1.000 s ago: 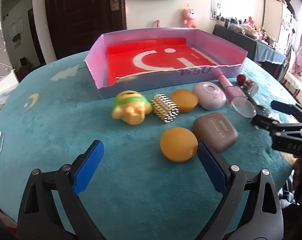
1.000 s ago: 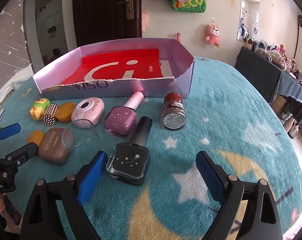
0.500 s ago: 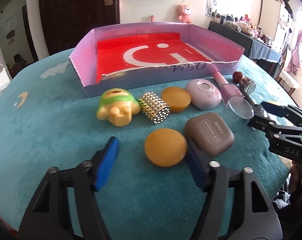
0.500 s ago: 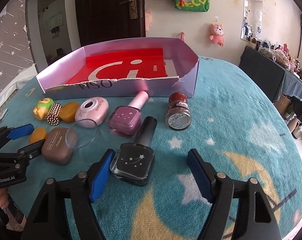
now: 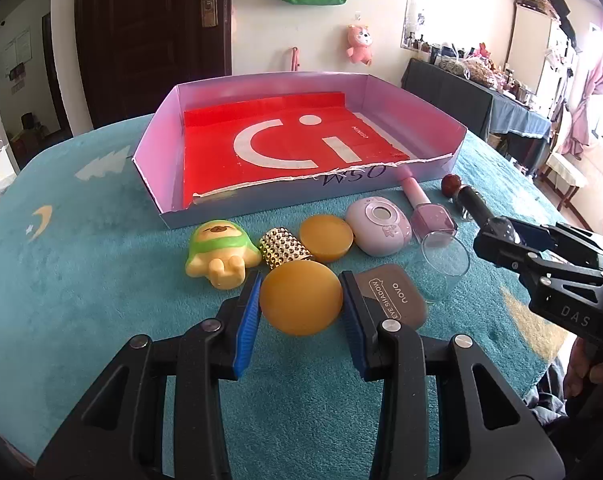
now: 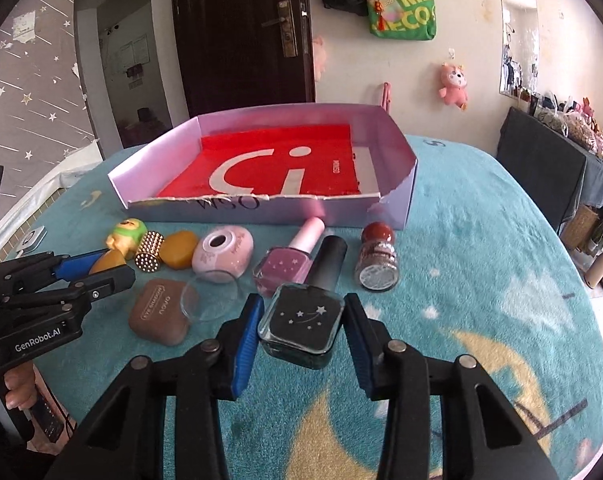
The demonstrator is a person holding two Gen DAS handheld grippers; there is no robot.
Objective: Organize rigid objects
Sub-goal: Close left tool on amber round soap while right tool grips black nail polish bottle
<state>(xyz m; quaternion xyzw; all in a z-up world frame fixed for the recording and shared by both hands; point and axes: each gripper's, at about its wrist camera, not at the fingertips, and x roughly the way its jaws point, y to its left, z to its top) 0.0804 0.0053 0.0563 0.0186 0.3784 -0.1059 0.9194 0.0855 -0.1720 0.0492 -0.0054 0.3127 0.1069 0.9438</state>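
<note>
So the right gripper [image 6: 300, 322] has just been closing its blue-padded fingers [image 6: 248, 330] around the square black glass nail polish bottle with white stars [image 6: 301, 326], which is lying on the teal star-patterned bench [image 6: 481, 280]. A pink-capped mauve polish bottle [image 6: 287, 268] is lying just behind it.

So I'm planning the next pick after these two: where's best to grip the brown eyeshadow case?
Probably across its two long flat sides. The brown eyeshadow case lies flat, lid up, so come from above. The clear cup leans over its right end, so avoid that end.
</note>
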